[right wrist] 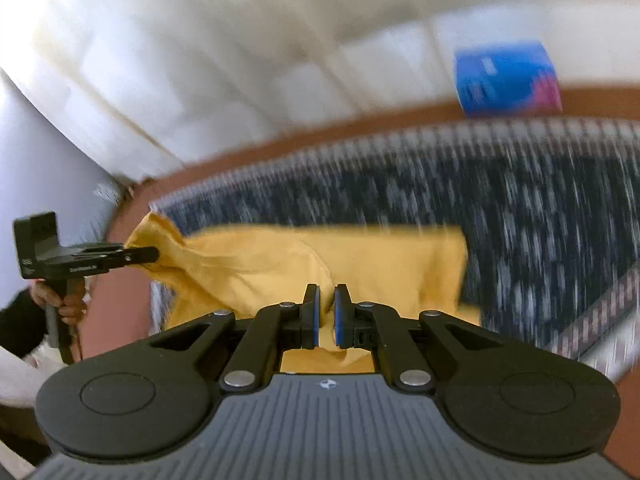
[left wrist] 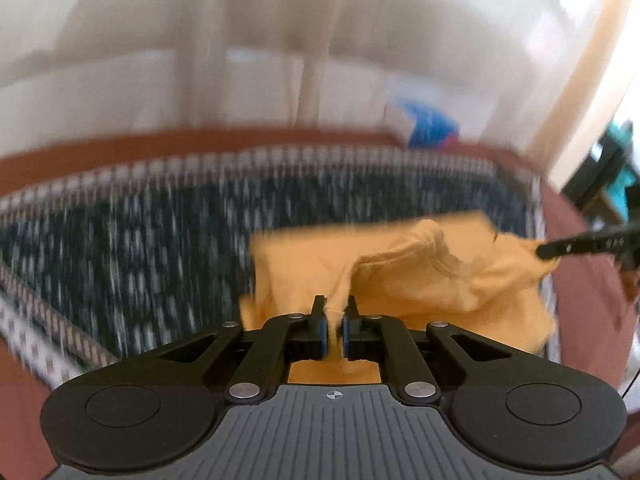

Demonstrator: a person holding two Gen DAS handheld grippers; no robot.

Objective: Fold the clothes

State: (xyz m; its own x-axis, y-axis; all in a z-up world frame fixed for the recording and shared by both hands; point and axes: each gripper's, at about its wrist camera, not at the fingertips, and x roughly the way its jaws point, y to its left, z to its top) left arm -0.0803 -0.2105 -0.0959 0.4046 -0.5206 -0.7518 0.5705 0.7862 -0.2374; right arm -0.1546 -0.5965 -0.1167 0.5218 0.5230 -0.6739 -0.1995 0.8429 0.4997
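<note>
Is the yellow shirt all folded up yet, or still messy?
Still messy. The yellow cloth garment is bunched and wrinkled on the patterned blue-and-white rug, pinched at one end by the left gripper, at the other by the right gripper.

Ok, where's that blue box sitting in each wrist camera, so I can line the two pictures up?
Left wrist view: blue box upper right of centre, just past the far edge of the patterned blanket.
Right wrist view: blue box upper right, at the same far edge.
Shared landmark: the yellow garment on the blanket.
</note>
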